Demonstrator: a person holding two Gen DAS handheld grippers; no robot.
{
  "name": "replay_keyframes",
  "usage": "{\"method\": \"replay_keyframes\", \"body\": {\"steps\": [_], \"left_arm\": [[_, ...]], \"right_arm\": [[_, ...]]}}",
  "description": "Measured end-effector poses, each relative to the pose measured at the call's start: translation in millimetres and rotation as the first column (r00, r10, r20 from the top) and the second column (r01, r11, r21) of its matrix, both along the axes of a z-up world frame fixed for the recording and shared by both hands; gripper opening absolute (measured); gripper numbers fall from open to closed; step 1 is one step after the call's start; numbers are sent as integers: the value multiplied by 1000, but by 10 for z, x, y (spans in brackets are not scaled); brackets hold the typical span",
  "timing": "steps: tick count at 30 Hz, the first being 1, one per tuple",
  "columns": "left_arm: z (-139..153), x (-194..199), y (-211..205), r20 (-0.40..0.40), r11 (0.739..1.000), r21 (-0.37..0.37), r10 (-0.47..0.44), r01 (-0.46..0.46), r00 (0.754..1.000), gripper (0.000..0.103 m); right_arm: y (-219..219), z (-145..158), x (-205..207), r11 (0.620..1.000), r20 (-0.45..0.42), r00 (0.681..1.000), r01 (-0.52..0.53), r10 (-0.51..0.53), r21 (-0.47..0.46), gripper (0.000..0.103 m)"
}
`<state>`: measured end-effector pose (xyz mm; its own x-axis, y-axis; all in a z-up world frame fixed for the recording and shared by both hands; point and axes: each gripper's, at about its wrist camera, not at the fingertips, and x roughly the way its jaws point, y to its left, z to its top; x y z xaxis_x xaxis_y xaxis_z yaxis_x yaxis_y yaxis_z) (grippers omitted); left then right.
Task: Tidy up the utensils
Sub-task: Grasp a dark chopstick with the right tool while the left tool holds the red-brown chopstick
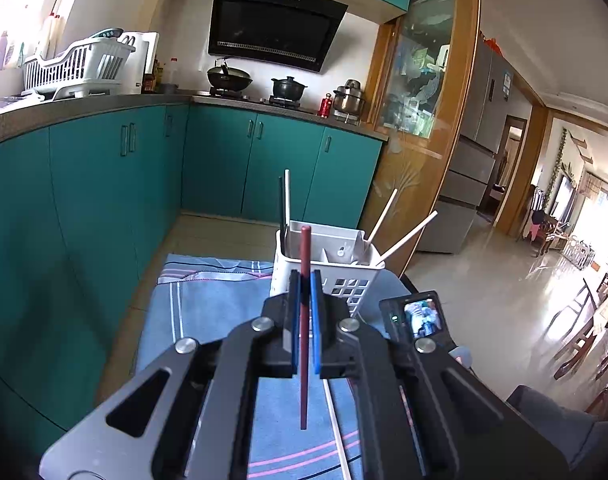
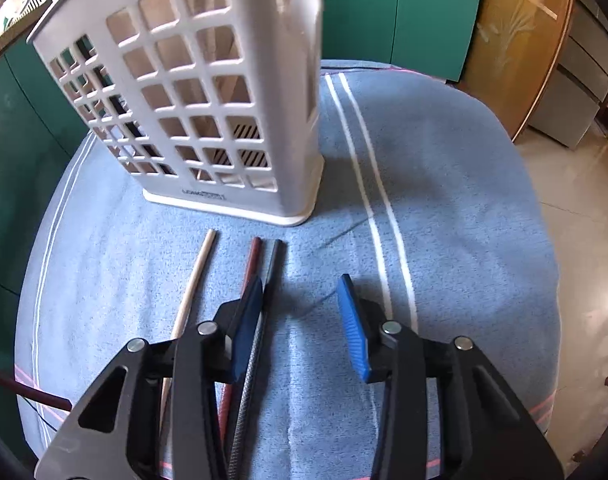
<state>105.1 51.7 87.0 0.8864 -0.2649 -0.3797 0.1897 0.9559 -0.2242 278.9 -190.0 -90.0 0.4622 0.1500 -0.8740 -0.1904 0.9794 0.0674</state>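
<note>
My left gripper (image 1: 304,280) is shut on a dark red chopstick (image 1: 304,320), held upright above the blue cloth, just in front of the white utensil holder (image 1: 344,276). Several chopsticks (image 1: 408,236) stand in the holder. My right gripper (image 2: 300,288) is open low over the cloth. On the cloth lie a pale wooden chopstick (image 2: 196,276), a dark red chopstick (image 2: 252,260) and a grey chopstick (image 2: 273,258); its left finger (image 2: 248,320) sits over the grey one. The holder (image 2: 208,92) stands just beyond them.
The blue striped cloth (image 2: 444,200) covers a small table with floor all around. Teal cabinets (image 1: 104,184) run along the left and back. A small camera screen (image 1: 420,316) stands right of the holder. The held red chopstick's end (image 2: 24,390) shows at lower left.
</note>
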Motion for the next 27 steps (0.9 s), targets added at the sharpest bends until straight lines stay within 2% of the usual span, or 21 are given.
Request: {"method": "replay_keyframes", "body": {"steps": [4,5,6,7,11,16,22,27], "left_arm": [[22,-8,22,1,1000,-7,-1,1,1000,4],[25,-9,24,1,1000,-7,-1,1,1000,4],[23,-8,24,-1,1000,-4,-3,3,1000,4],[22,-9,28,-2,1000,-4,-3,3,1000,4],[-1,13,70,-15,1000,-7,-3,3,1000,4],[-17,27,64,-29,1000,8,-7,7,1000,4],[-7,-3,3,-32,999,29,-17,18,999,4],[87,-69,-15,-12,999,16,-37,37,999,4]], "right_arm": [[156,-1,22,997,21,1000,-14,16,-73,38],[207,-2,19,997,25,1000,-14,16,-76,30],[230,13,27,997,24,1000,-18,20,-72,8],[251,18,33,997,20,999,-24,25,-69,7],[217,95,-70,999,40,999,-31,31,-22,5],[-114,570,-521,989,153,988,-38,15,144,5],[-455,1274,-1227,956,328,945,-96,0,277,5],[-597,1563,-1568,940,425,905,-155,12,303,5]]}}
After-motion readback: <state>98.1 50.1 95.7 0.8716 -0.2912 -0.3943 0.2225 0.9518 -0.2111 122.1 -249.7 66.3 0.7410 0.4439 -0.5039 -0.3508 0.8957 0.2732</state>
